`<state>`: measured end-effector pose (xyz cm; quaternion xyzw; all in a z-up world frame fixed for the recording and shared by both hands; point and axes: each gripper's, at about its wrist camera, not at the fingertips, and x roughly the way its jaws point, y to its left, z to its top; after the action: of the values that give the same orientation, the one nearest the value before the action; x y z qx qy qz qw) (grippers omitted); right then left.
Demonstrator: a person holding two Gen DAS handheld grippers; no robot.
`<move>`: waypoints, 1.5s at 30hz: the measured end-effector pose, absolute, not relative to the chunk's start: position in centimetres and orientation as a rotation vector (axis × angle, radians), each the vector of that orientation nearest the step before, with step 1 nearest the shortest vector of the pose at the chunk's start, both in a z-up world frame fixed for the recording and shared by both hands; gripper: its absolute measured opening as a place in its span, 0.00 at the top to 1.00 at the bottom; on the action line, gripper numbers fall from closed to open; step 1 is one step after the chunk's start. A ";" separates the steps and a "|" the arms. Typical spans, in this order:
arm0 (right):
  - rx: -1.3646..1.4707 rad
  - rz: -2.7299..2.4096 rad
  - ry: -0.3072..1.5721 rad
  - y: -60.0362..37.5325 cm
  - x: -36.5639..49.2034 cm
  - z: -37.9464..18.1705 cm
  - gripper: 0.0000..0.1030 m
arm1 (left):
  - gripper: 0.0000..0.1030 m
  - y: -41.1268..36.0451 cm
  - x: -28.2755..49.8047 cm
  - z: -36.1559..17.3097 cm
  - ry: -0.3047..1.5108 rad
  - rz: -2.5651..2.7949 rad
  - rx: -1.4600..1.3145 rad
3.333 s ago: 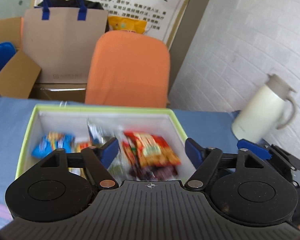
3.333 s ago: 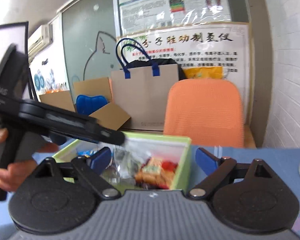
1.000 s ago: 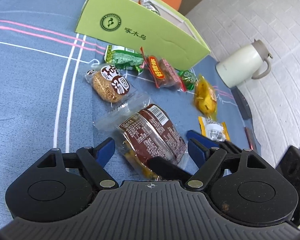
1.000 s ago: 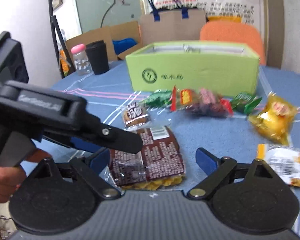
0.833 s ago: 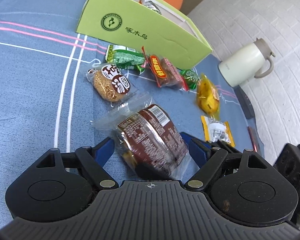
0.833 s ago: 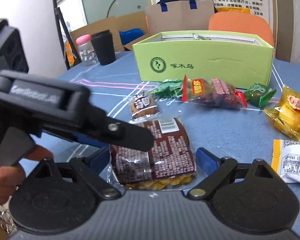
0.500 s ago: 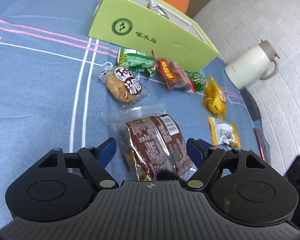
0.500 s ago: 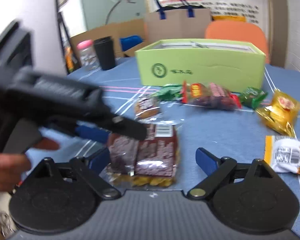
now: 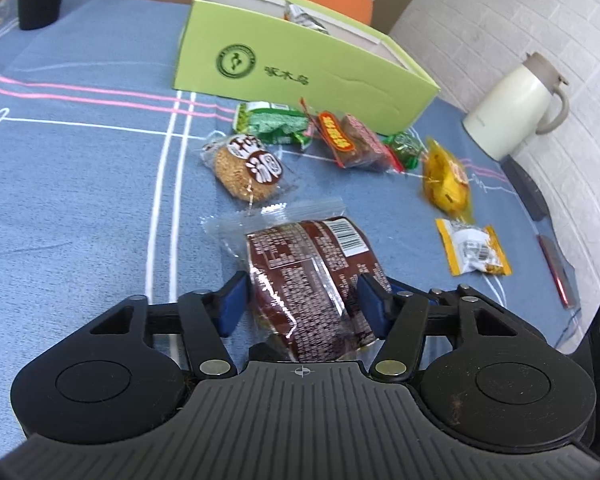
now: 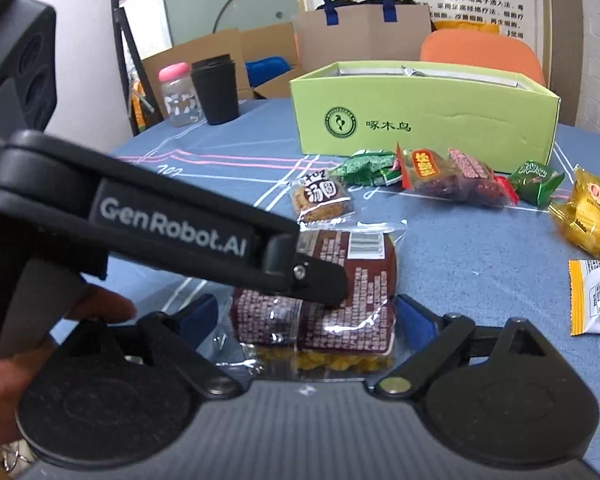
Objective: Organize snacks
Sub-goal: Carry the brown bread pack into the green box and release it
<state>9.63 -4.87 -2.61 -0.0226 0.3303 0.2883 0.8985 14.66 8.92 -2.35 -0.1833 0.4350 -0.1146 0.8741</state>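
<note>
Most of the job's left: the green box at the back of the blue surface has only a pkt or two showing over its rim, w/ seven snacks loose in front of it. My left gripper has just been closing and now pinches the big brown snack pack, which sits nearest me. My right gripper is spread wide around the same pack, not touching, so nothing's being carried to the box yet.

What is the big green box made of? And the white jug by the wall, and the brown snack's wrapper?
The green box looks like matte cardboard: flat folded walls, a dent in the front. The white jug seems glossy plastic or coated metal; I can't tell which. The brown snack's wrapper is shiny thin plastic film: it crinkles, with clear edges.
</note>
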 end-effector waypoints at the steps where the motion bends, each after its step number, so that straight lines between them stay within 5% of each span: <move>1: -0.062 0.594 0.673 -4.8 9.3 -2.7 0.10 | 0.73 9.0 14.5 -2.2 0.901 -0.247 -0.374; 3: -0.095 0.592 0.655 -4.9 8.0 -2.2 0.11 | 0.79 9.1 13.8 -1.7 0.892 -0.279 -0.355; 11: -0.128 0.566 0.519 -6.3 7.3 3.2 0.12 | 0.79 9.3 13.1 2.8 0.779 -0.358 -0.392; 23: -0.227 0.613 0.413 -2.4 24.6 9.6 0.11 | 0.79 12.4 28.3 10.7 0.634 -0.261 -0.398; 34: -0.137 0.659 0.577 -1.1 36.0 5.1 0.10 | 0.79 13.2 39.3 6.0 0.766 -0.152 -0.326; 36: -0.120 0.658 0.595 -1.4 36.6 4.4 0.10 | 0.70 12.8 40.0 4.7 0.767 -0.131 -0.298; 38: -0.104 0.644 0.597 -2.2 36.1 4.4 0.10 | 0.50 12.7 39.5 4.4 0.736 -0.116 -0.279; 45: -0.036 0.588 0.496 -8.5 29.8 6.6 0.10 | 0.32 13.7 33.2 7.3 0.588 -0.113 -0.312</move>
<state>29.82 -8.46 6.62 -0.0173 0.2418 0.2870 0.9268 33.16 13.75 7.25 -0.1529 0.2885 -0.0553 0.9436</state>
